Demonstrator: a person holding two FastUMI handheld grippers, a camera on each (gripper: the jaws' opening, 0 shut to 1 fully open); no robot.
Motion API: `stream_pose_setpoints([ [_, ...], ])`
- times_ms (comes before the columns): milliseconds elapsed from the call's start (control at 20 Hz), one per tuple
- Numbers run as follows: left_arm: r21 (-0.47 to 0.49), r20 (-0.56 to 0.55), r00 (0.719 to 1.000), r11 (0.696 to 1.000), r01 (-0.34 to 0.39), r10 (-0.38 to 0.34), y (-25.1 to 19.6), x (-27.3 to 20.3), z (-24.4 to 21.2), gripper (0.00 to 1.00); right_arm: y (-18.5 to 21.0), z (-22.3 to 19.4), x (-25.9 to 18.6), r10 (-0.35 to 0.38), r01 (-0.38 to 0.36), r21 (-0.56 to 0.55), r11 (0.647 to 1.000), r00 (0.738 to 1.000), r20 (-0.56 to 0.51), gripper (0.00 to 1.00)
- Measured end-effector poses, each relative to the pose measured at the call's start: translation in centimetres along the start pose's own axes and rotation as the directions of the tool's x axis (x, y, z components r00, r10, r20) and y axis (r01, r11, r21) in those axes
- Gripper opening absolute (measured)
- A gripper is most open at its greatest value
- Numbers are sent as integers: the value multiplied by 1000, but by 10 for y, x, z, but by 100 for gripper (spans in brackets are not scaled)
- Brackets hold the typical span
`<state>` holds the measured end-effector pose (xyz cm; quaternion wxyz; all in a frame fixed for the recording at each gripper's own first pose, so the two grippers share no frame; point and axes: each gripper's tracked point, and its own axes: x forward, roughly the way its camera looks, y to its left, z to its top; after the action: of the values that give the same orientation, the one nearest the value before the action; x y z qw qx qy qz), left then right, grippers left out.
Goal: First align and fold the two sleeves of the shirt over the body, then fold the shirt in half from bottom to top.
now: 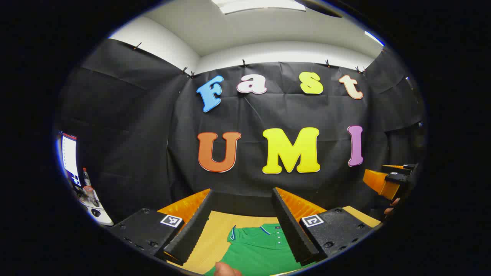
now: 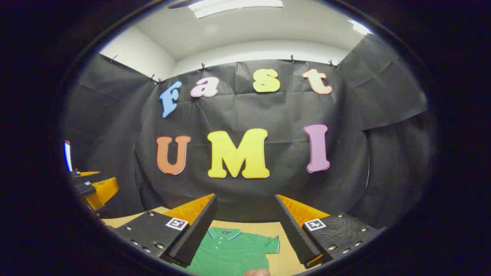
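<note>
A green polo shirt (image 1: 257, 249) lies flat on the wooden table (image 1: 215, 234), collar toward the back wall. In the right gripper view the shirt (image 2: 230, 253) shows its collar and one short sleeve (image 2: 270, 244) spread out to the right. My left gripper (image 1: 243, 191) is raised above the table, open, with nothing between its fingers. My right gripper (image 2: 245, 197) is likewise raised and open over the shirt. Each gripper appears at the edge of the other's view: the right gripper (image 1: 395, 180) and the left gripper (image 2: 90, 188). A fingertip (image 1: 226, 270) shows at the bottom edge.
A black cloth wall closes the booth just behind the table. At the far left a lit screen (image 1: 69, 157) and a bottle (image 1: 86, 178) stand on a white desk (image 1: 98, 214). Bare table wood (image 2: 282, 260) shows right of the sleeve.
</note>
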<state>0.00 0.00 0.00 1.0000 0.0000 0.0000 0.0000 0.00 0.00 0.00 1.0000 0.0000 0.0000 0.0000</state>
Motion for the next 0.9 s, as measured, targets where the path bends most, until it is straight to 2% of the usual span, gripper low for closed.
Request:
stream_pose_setpoints([
  [300,-39,-44,997,997,67,-69,3,26,-18,97,12,-4,9,-69,67,-41,997,997,-43,94],
  [350,-37,-47,996,997,71,-72,6,27,-20,100,16,-5,10,-72,70,-54,996,996,-42,94],
  [400,-39,-52,995,996,79,-81,7,29,-23,97,20,-6,10,-77,74,-66,995,996,-48,94],
  [750,-50,-69,990,992,117,-121,18,36,-29,97,40,-13,9,-93,88,-86,992,994,-57,94],
  [900,-25,-60,991,992,121,-122,22,38,-25,97,48,-23,17,-84,77,-78,994,993,-80,94],
])
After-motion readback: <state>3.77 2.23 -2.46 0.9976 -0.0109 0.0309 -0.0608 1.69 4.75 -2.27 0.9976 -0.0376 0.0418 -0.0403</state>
